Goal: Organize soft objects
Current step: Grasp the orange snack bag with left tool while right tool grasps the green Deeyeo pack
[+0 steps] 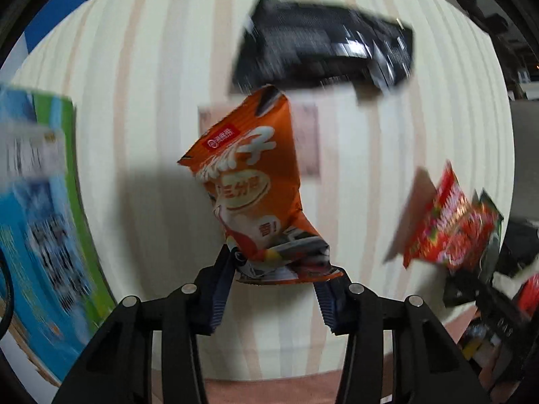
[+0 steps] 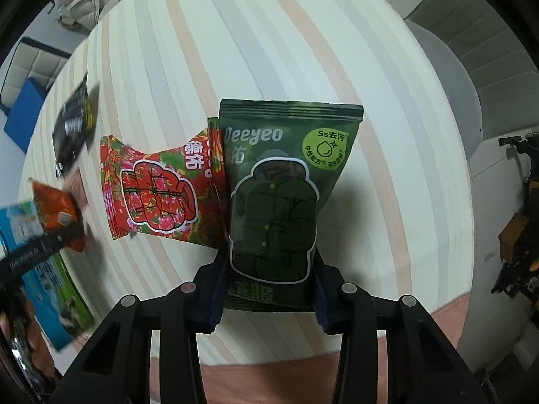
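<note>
My left gripper [image 1: 274, 269] is shut on the bottom edge of an orange snack packet [image 1: 251, 181] and holds it up above the striped tablecloth [image 1: 151, 84]. My right gripper [image 2: 267, 289] is shut on a dark green Deeyeo packet [image 2: 286, 185]. A red flowered packet [image 2: 161, 195] lies beside the green one, tucked partly under its left edge; it also shows in the left wrist view [image 1: 448, 229]. A black packet [image 1: 323, 47] lies further back on the cloth, also at the left of the right wrist view [image 2: 75, 124]. The left gripper with the orange packet [image 2: 57, 215] shows at the right wrist view's left edge.
A blue and green box [image 1: 40, 219] stands at the table's left edge, also in the right wrist view [image 2: 54, 282]. Dark equipment [image 1: 498, 303] sits off the table's right side. A white rounded unit [image 2: 471, 134] stands to the right. A pale jacket [image 2: 77, 6] lies beyond the far edge.
</note>
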The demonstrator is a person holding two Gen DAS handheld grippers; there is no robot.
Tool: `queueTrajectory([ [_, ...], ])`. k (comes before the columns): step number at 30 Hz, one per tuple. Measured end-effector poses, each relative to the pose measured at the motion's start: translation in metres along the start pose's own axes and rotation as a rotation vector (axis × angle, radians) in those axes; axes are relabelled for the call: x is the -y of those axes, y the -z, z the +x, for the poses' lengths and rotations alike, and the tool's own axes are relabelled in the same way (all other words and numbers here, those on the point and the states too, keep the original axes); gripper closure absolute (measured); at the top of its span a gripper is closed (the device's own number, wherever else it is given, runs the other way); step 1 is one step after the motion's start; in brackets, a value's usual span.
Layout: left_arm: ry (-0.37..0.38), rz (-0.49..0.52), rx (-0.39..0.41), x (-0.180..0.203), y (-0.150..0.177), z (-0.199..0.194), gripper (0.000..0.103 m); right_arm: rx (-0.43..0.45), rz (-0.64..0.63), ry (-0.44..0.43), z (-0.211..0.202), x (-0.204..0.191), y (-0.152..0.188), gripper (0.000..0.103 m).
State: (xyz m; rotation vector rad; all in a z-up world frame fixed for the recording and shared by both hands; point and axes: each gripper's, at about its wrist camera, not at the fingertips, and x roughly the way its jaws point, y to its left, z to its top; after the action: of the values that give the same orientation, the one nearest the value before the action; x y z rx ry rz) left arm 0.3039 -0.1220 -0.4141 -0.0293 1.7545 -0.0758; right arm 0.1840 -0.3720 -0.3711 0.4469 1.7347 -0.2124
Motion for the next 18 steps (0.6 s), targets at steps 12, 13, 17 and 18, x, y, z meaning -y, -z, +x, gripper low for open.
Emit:
queueTrajectory([
  [12,0.309,-0.237,-0.017,-0.054,0.028,-0.033,0.035,0.072,0.013,-0.059,-0.032,0.001,0.014,0.031],
  [13,0.333,-0.265,-0.016,-0.061,0.029,-0.037,0.034,0.074,0.012,-0.064,-0.034,0.002,0.011,0.031],
  [17,0.368,-0.350,-0.048,-0.087,0.037,-0.034,0.034,0.080,0.013,-0.057,-0.032,-0.007,0.006,0.031],
  [18,0.385,-0.378,-0.057,-0.092,0.034,-0.031,0.034,0.082,0.020,-0.058,-0.030,-0.007,0.004,0.031],
])
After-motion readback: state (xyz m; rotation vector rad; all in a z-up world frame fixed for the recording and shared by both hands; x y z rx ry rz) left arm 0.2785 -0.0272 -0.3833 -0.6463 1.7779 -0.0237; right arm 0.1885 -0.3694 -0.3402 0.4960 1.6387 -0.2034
